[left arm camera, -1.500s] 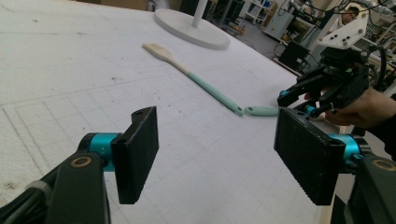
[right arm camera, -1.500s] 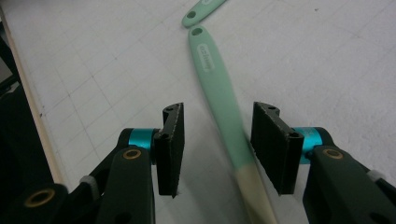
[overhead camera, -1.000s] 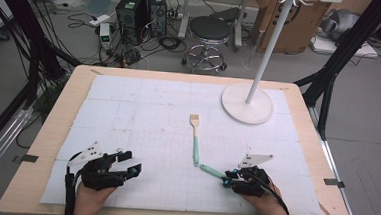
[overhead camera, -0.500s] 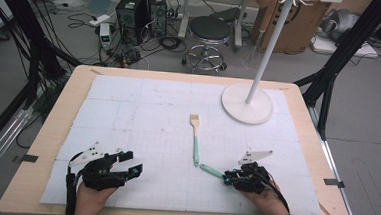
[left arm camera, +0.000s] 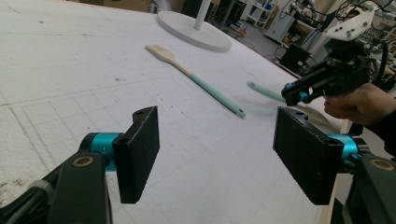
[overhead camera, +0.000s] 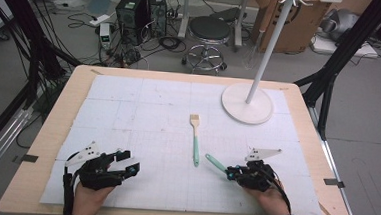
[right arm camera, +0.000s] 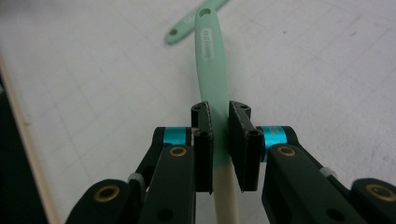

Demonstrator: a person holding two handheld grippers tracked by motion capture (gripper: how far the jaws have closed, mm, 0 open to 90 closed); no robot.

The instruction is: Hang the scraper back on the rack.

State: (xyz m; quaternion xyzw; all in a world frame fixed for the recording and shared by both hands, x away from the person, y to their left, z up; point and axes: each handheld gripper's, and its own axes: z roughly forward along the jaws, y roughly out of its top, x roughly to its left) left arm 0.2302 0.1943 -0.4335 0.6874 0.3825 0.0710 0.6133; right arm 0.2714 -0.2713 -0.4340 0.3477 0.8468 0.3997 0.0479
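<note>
Right gripper [overhead camera: 230, 173]: jaws have just been closing, now pressed on the second spatula where green handle meets cream blade.
Second spatula [right arm camera: 211, 60]: green handle sticks out past the jaws, its tip near the first spatula's handle end.
First spatula [overhead camera: 195, 138]: flat on the white mat [overhead camera: 143, 109], mid-table, cream blade toward the far edge.
Left gripper [overhead camera: 127, 164]: jaws wide apart, nothing between them, low over the mat's near-left part.
Stand base [overhead camera: 247, 103]: white disc with pole, far right of the mat.
</note>
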